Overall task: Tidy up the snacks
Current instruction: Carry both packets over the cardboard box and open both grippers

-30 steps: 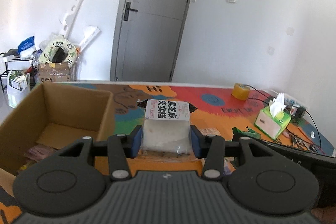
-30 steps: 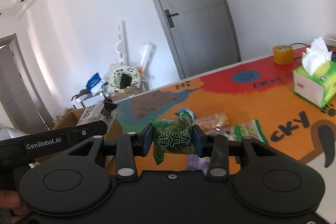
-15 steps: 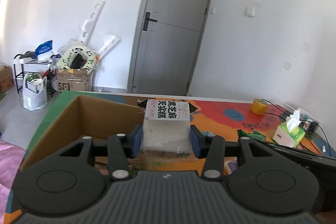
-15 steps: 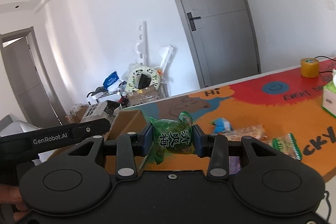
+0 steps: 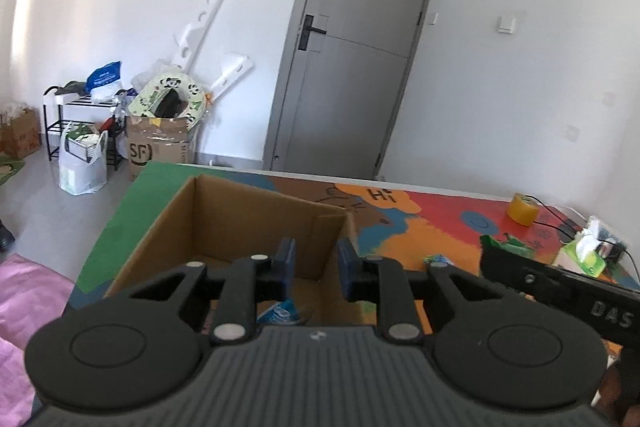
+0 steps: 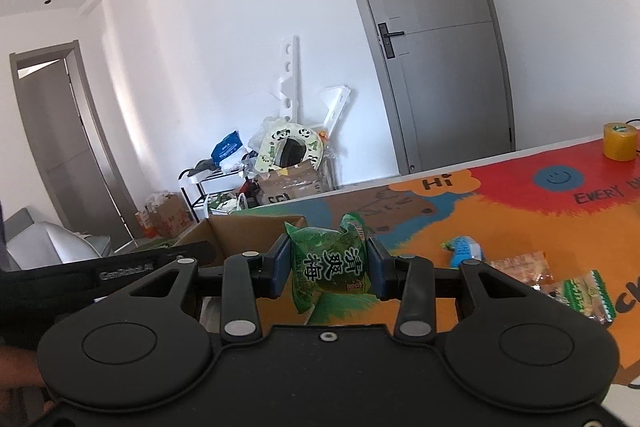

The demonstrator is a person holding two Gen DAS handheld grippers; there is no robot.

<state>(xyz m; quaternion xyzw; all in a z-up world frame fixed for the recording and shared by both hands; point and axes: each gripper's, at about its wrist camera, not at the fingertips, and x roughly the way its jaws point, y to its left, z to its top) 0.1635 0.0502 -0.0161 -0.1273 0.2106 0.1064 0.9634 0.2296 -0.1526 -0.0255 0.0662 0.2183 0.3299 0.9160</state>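
Observation:
An open cardboard box (image 5: 224, 227) stands at the left end of the colourful table. My left gripper (image 5: 316, 269) hangs over the box, open and empty; a blue snack packet (image 5: 282, 311) lies in the box below it. My right gripper (image 6: 328, 267) is shut on a green snack packet (image 6: 330, 263) and holds it above the table, just right of the box (image 6: 248, 231). The right gripper with its green packet also shows in the left wrist view (image 5: 506, 247).
Loose snacks lie on the table: a blue packet (image 6: 464, 249), an orange packet (image 6: 524, 267) and a green-edged packet (image 6: 588, 293). A yellow tape roll (image 6: 620, 141) and a tissue box (image 5: 584, 255) stand at the far right. Clutter and a door are behind the table.
My left gripper has opened and the white packet it held is gone from its jaws. Both grippers have moved left, towards the box.

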